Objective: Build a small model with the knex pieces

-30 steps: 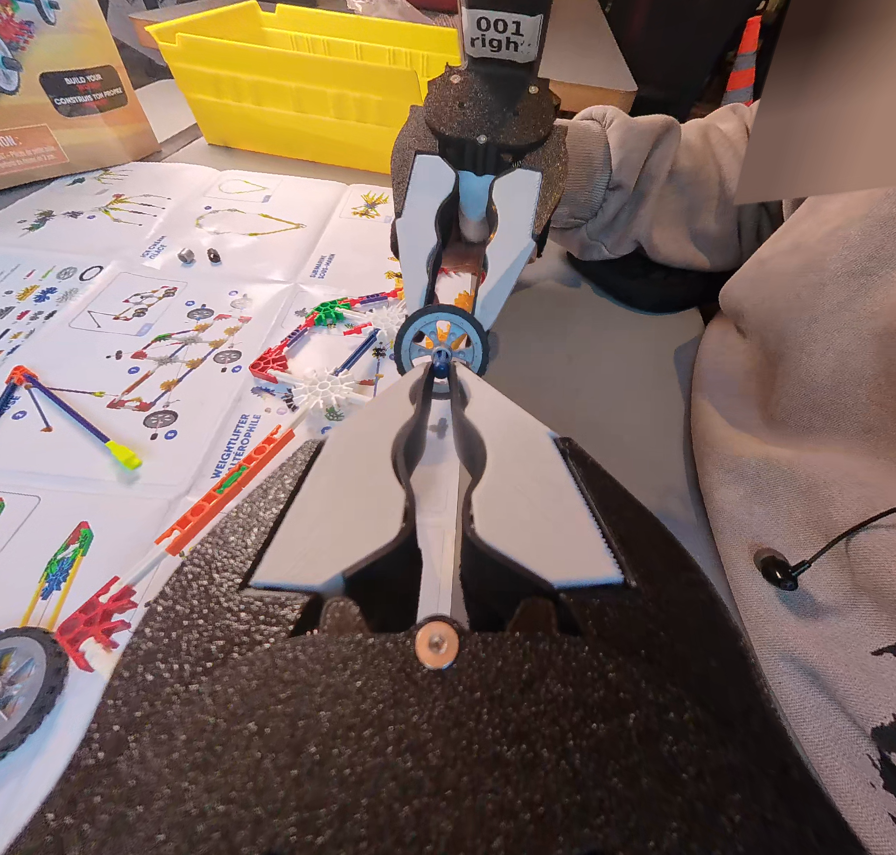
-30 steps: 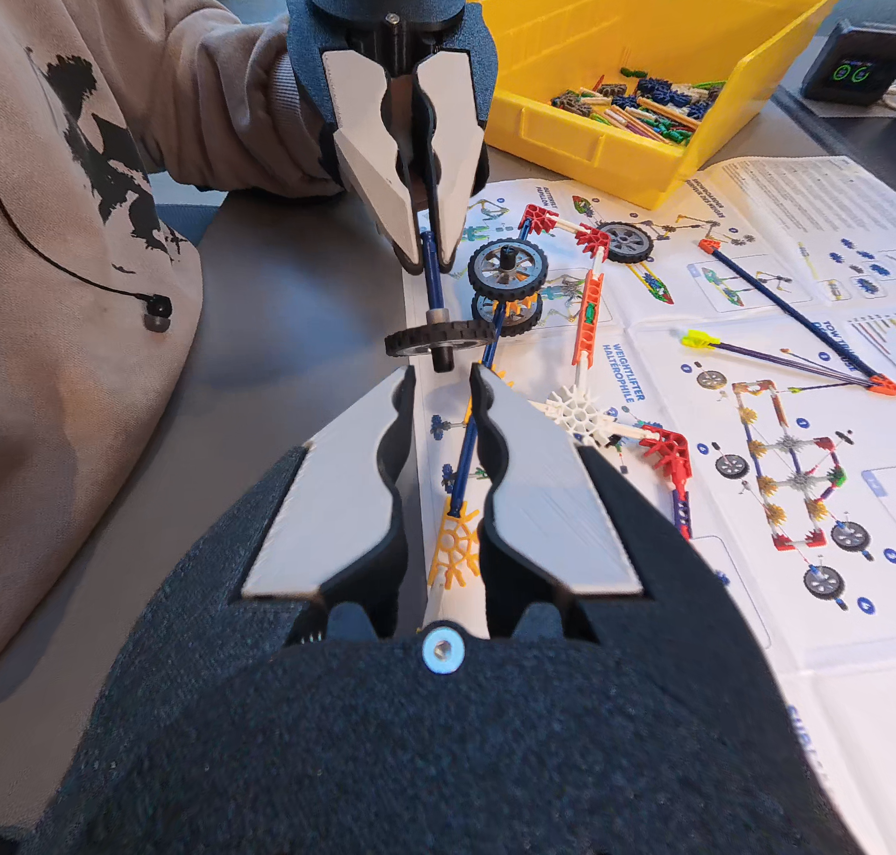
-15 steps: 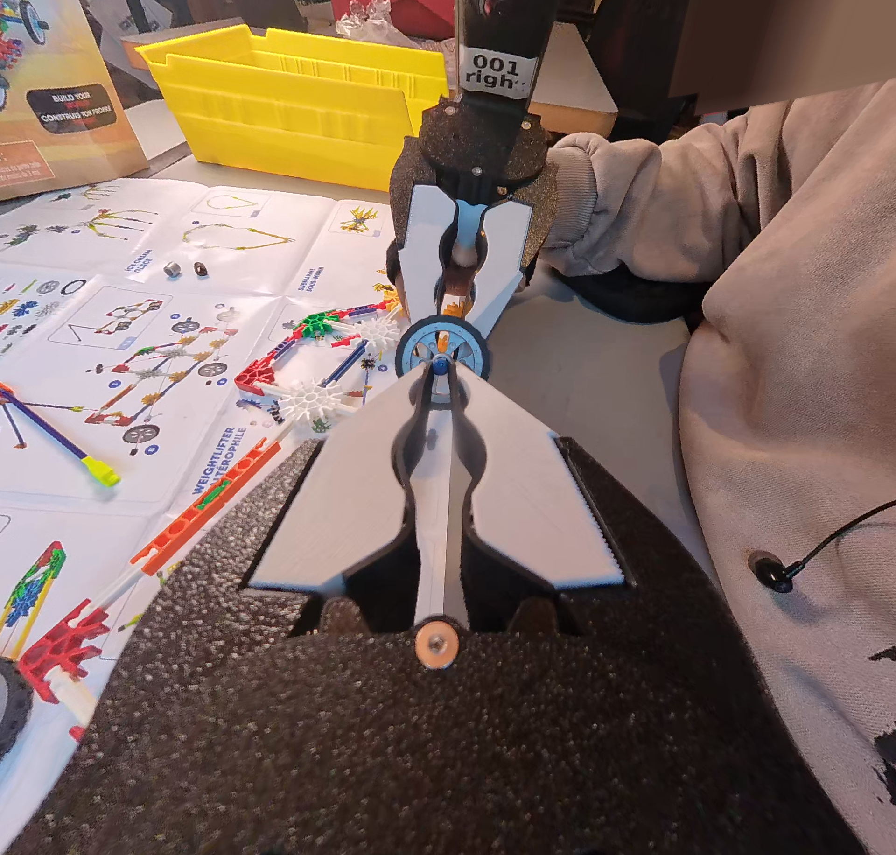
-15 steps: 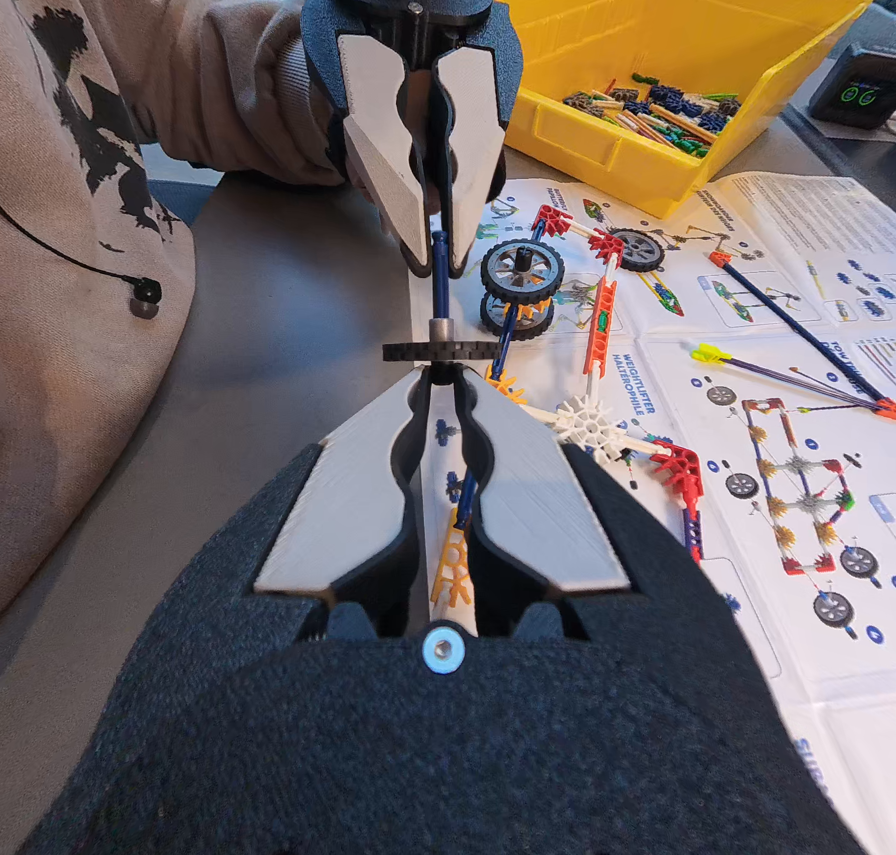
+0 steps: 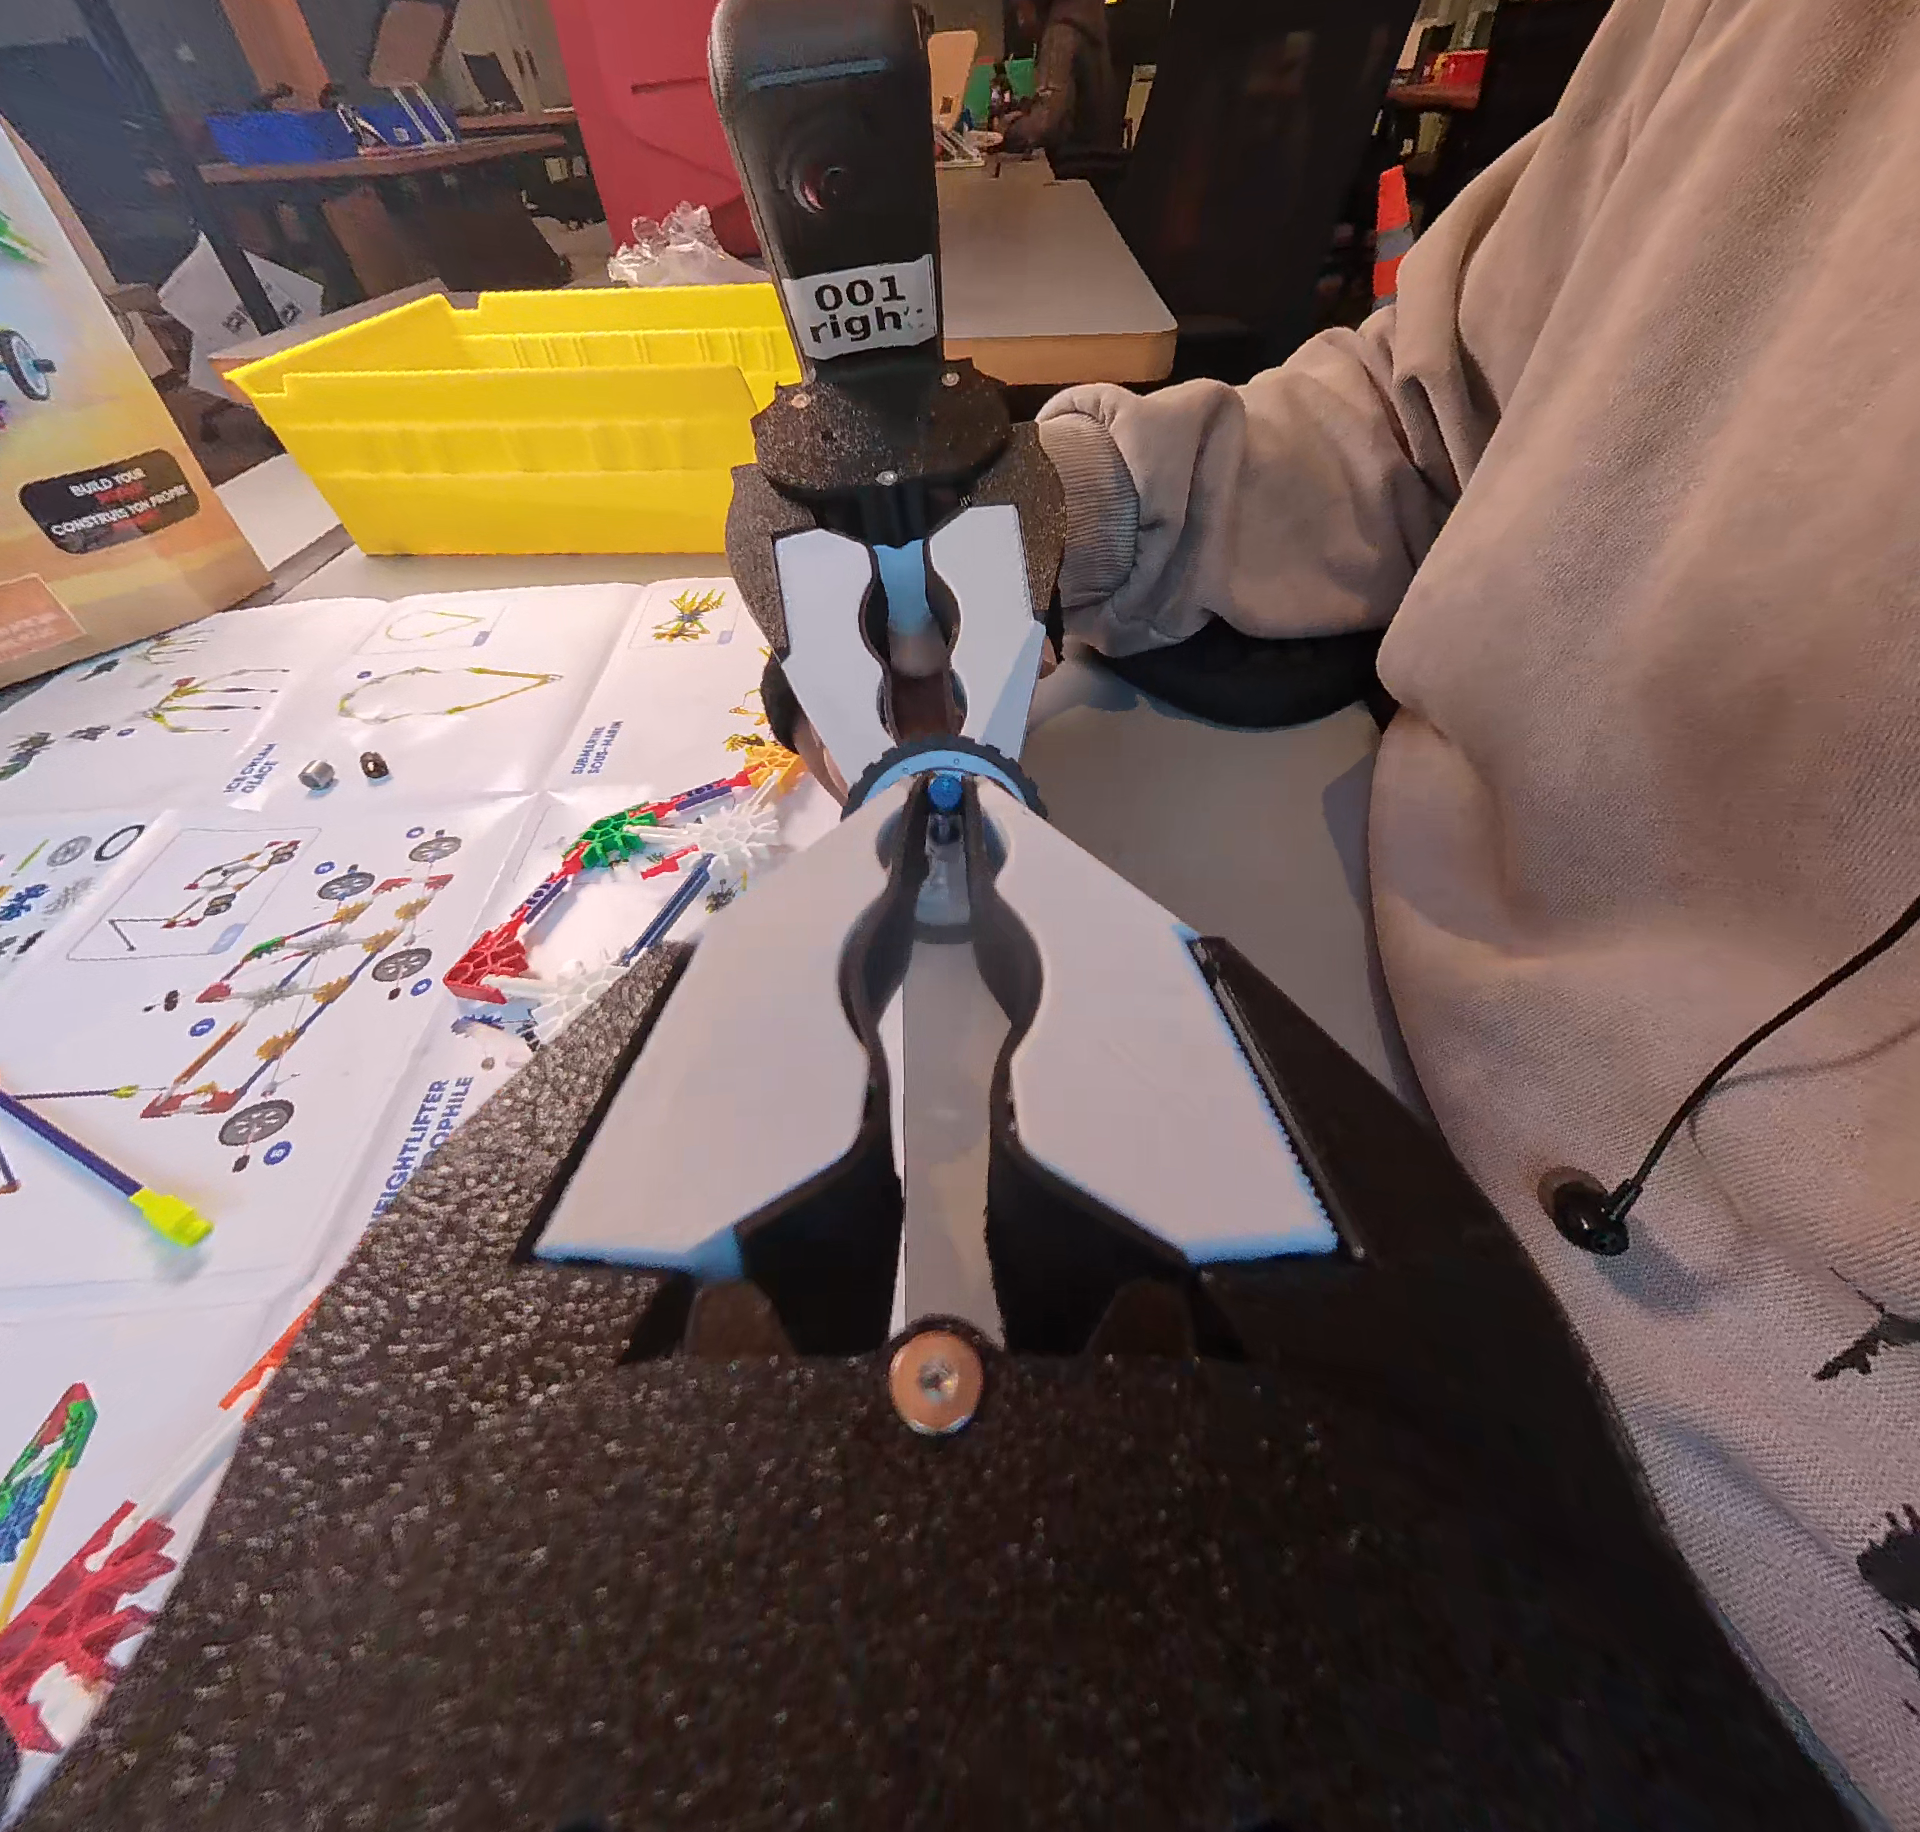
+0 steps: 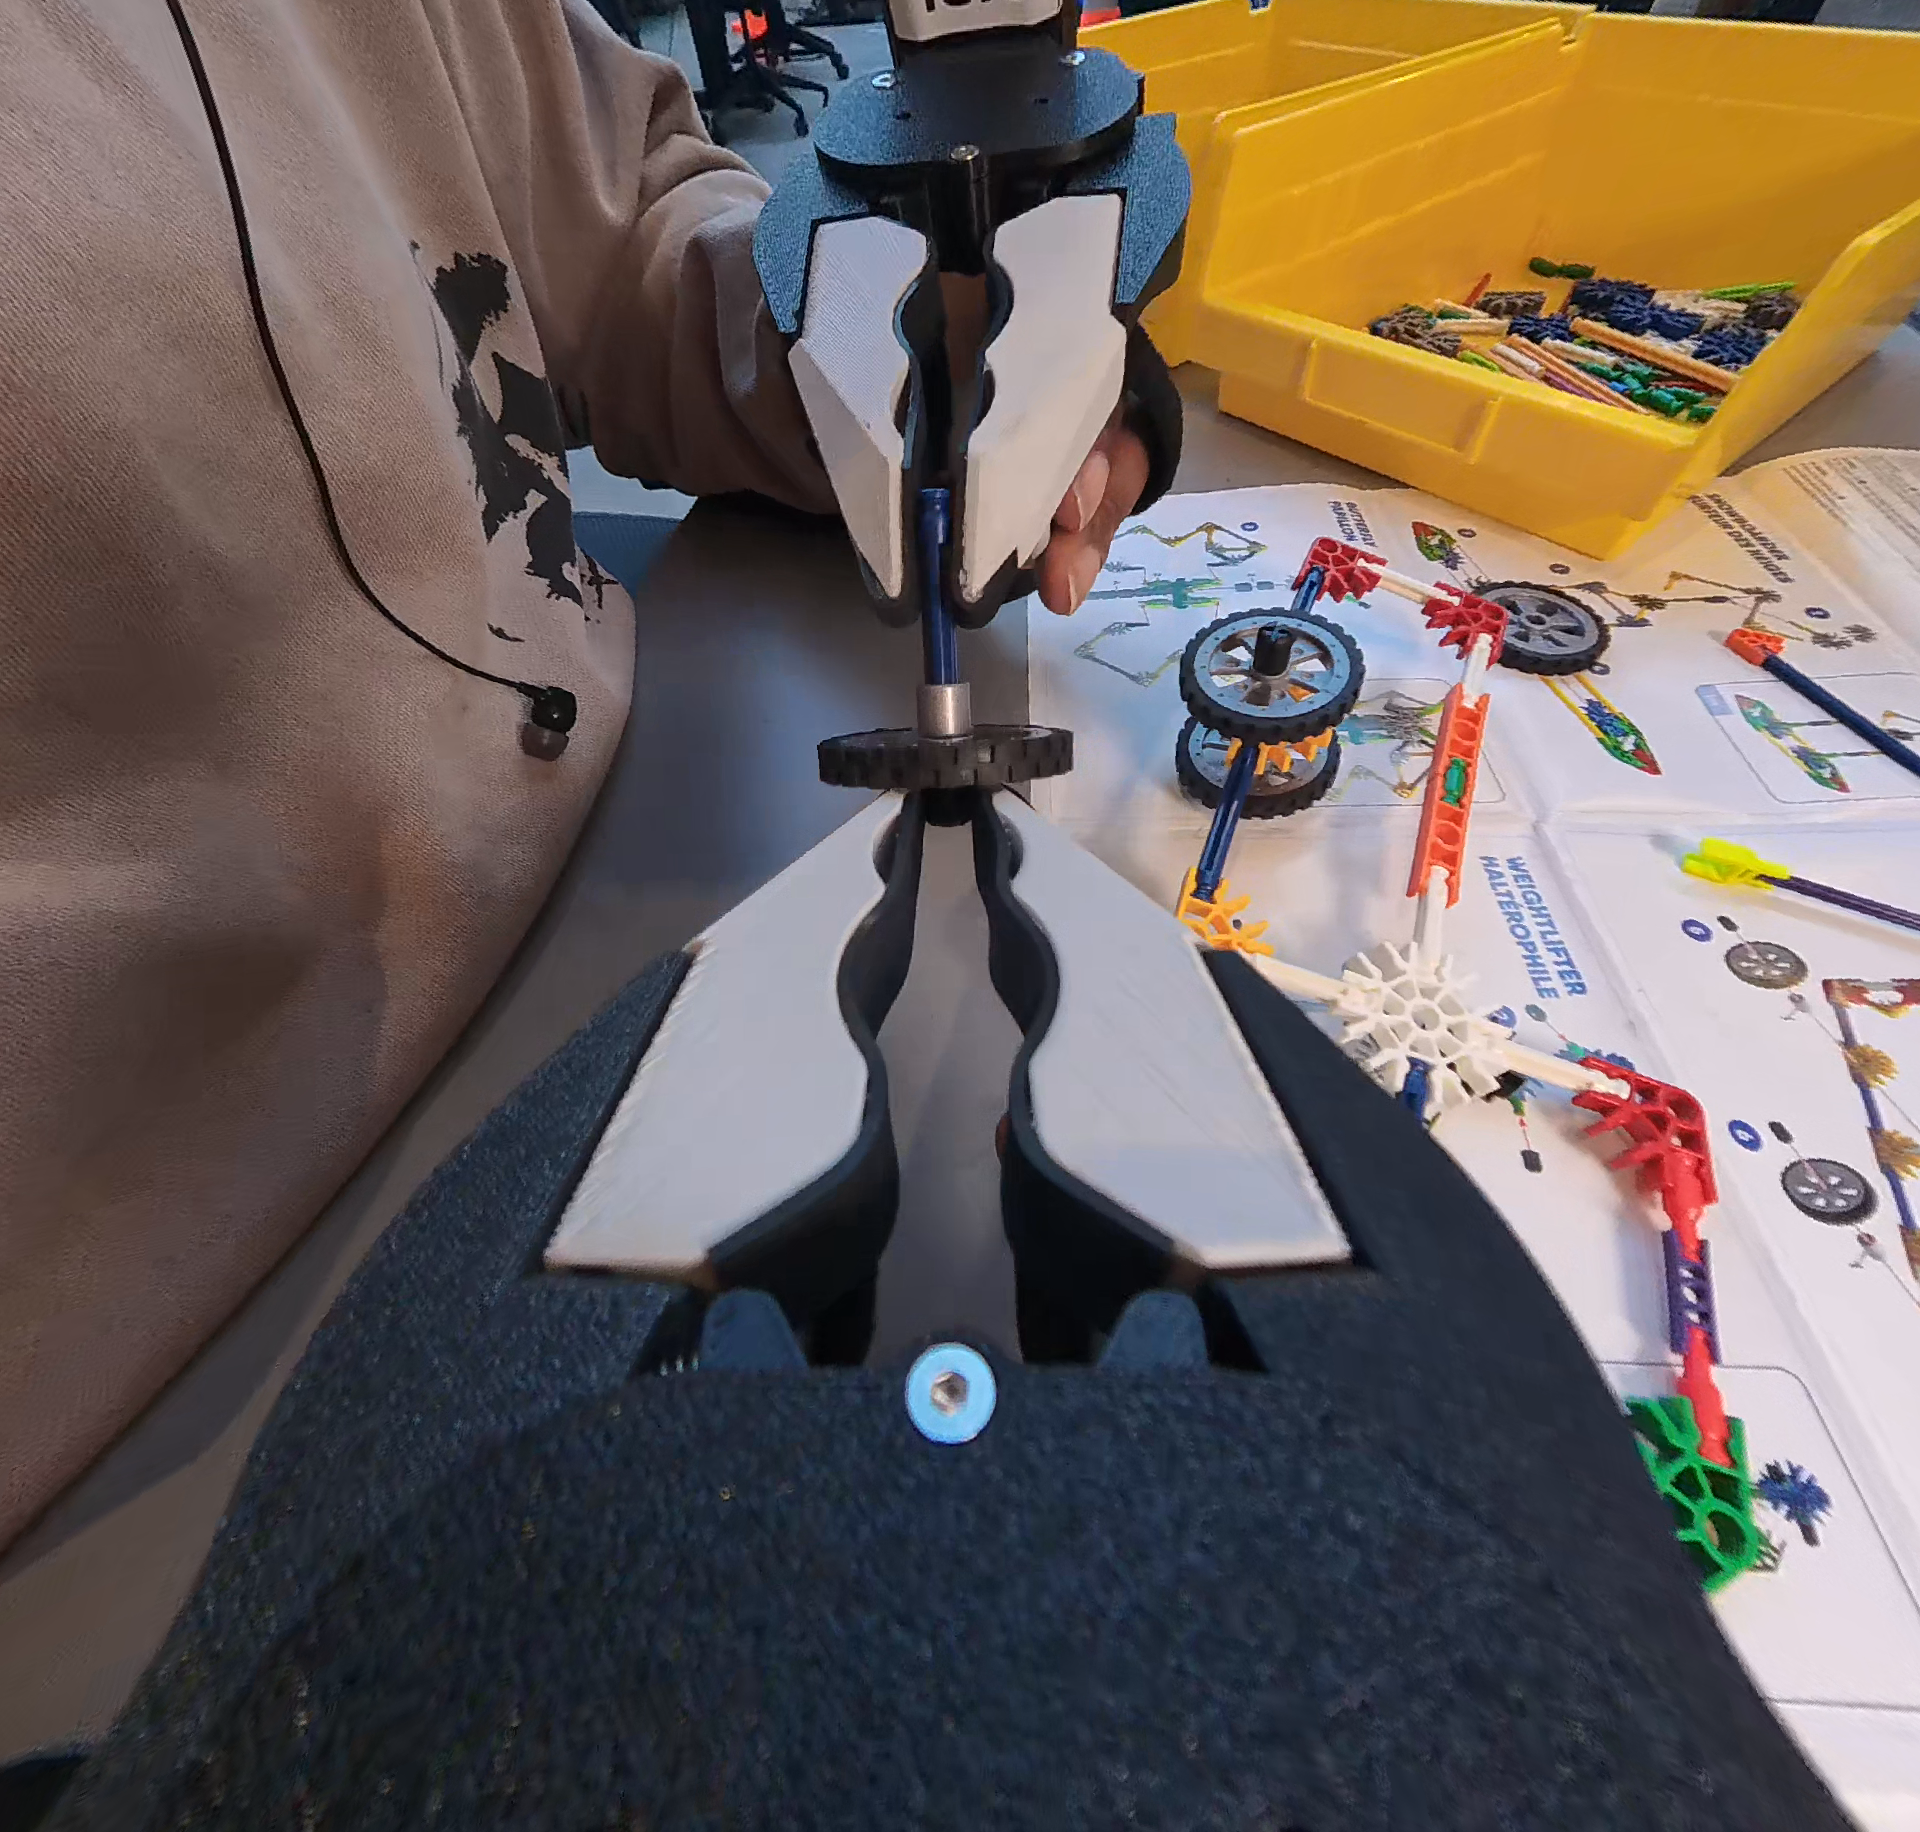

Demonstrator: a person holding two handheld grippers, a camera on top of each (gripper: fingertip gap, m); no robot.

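Blue rod [image 6: 938, 577] carrying a black wheel [image 6: 943, 756] spans both grippers above the bench [image 6: 717, 660]: left gripper [image 6: 928, 593] fingers clamp the rod; right gripper [image 6: 945, 814] fingers close narrowly on the wheel's hub.

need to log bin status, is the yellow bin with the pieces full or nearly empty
Nearly empty. In the right wrist view the yellow bin holds only a shallow pile of rods and connectors in one area; bare floor shows around it.

We see even, warm indoor light in both views. Glare washes the instruction sheet [image 5: 312, 847] left of the left gripper [image 5: 940, 826]. Strong wide-angle bending at edges. Slight blur on the green connector [image 6: 1704, 1502]. Soft shadows only.
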